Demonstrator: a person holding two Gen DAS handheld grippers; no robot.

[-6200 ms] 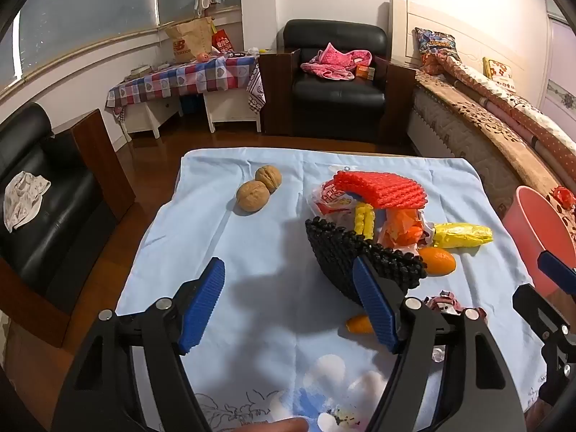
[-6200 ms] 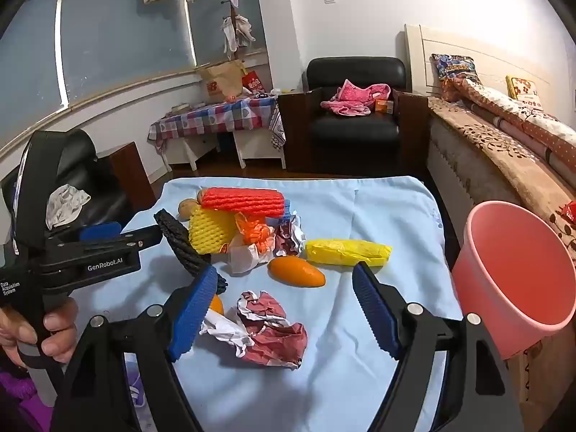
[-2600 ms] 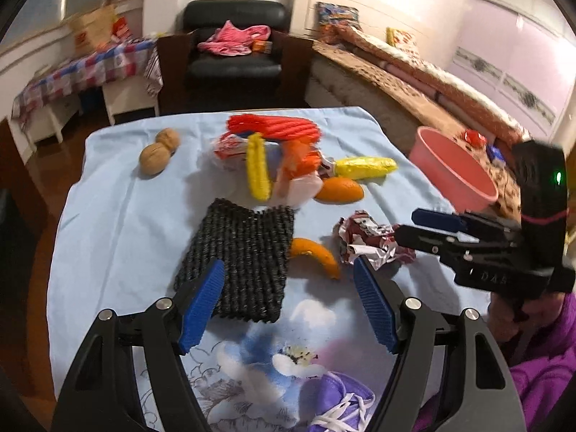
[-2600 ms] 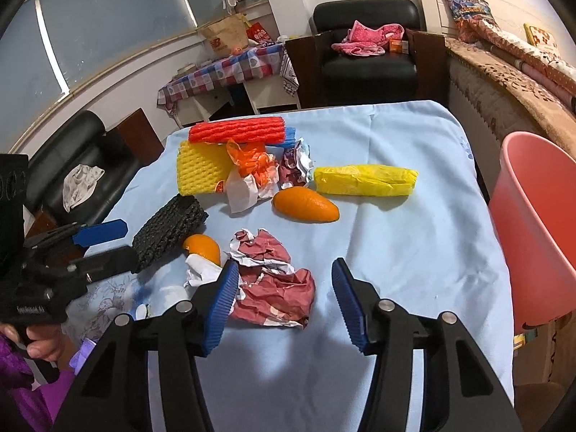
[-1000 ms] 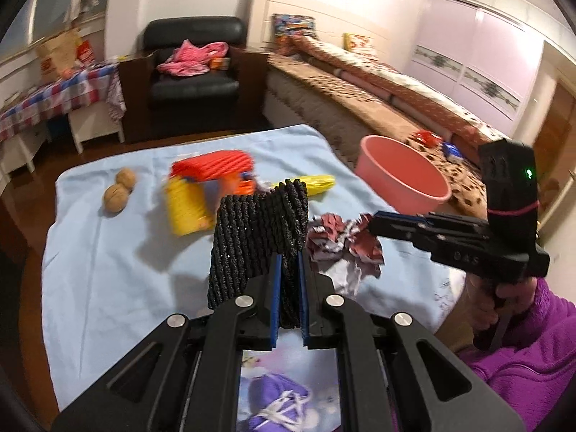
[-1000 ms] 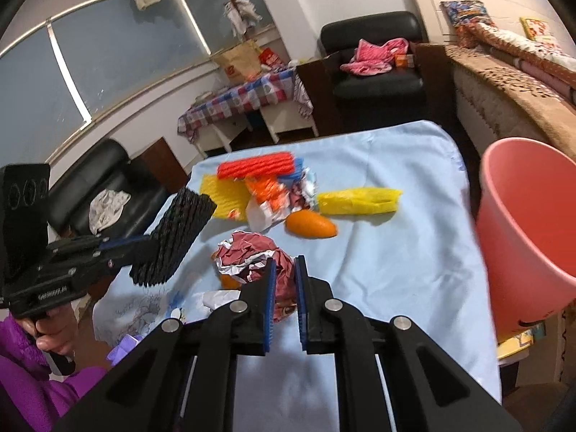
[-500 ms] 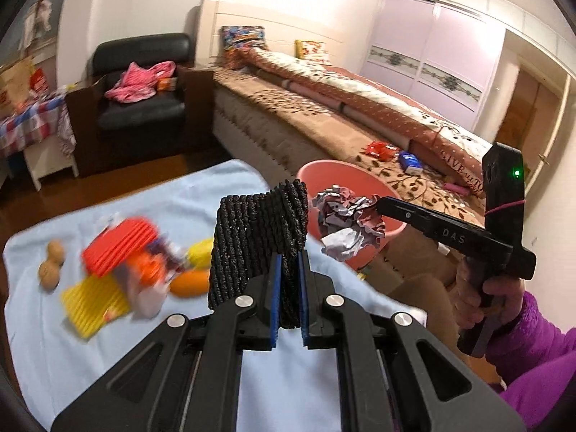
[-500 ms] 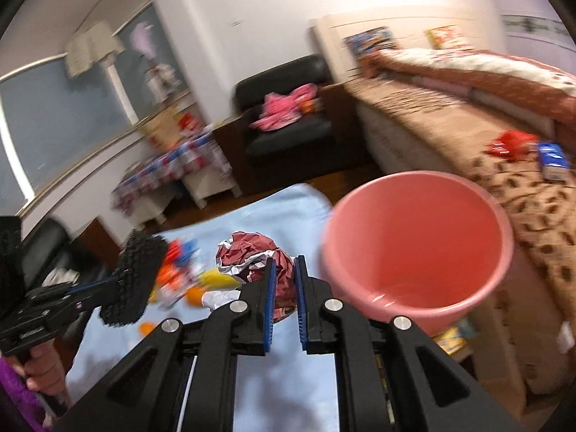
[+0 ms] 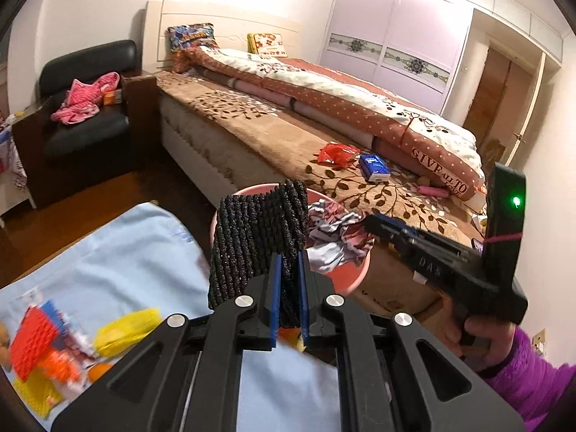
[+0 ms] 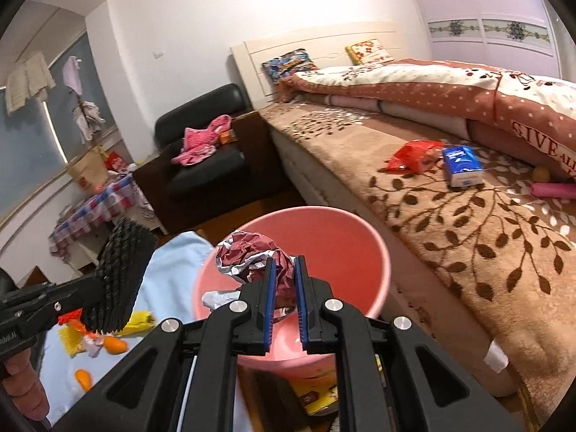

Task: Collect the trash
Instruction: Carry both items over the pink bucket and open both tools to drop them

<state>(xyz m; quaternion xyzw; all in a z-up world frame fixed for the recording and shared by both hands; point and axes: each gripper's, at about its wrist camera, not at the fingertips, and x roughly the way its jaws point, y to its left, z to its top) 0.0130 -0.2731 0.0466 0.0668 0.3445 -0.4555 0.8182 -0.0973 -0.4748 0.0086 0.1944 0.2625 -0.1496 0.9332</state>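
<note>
My left gripper (image 9: 288, 270) is shut on a black foam net sleeve (image 9: 259, 237), held upright in front of the pink bucket (image 9: 354, 280). My right gripper (image 10: 285, 270) is shut on a crumpled red-and-silver wrapper (image 10: 252, 255), which hangs over the open mouth of the pink bucket (image 10: 345, 230). The right wrist view also shows the black foam net sleeve (image 10: 122, 273) left of the bucket. In the left wrist view the crumpled wrapper (image 9: 334, 234) hangs from the right gripper (image 9: 374, 221) above the bucket. Red, yellow and orange trash (image 9: 46, 345) lies on the blue tablecloth (image 9: 118, 273).
A bed with a brown leaf-patterned blanket (image 10: 450, 208) stands right behind the bucket, with a red packet (image 10: 414, 156) and a blue tissue pack (image 10: 462, 165) on it. A black armchair (image 9: 86, 108) with pink clothes sits at the back left. A hand in a purple sleeve (image 9: 522, 370) holds the right gripper.
Both grippers have swung from over the table toward the bucket by the bed, carrying the black sleeve and the wrapper. The wrapper now hangs over the bucket's mouth.
</note>
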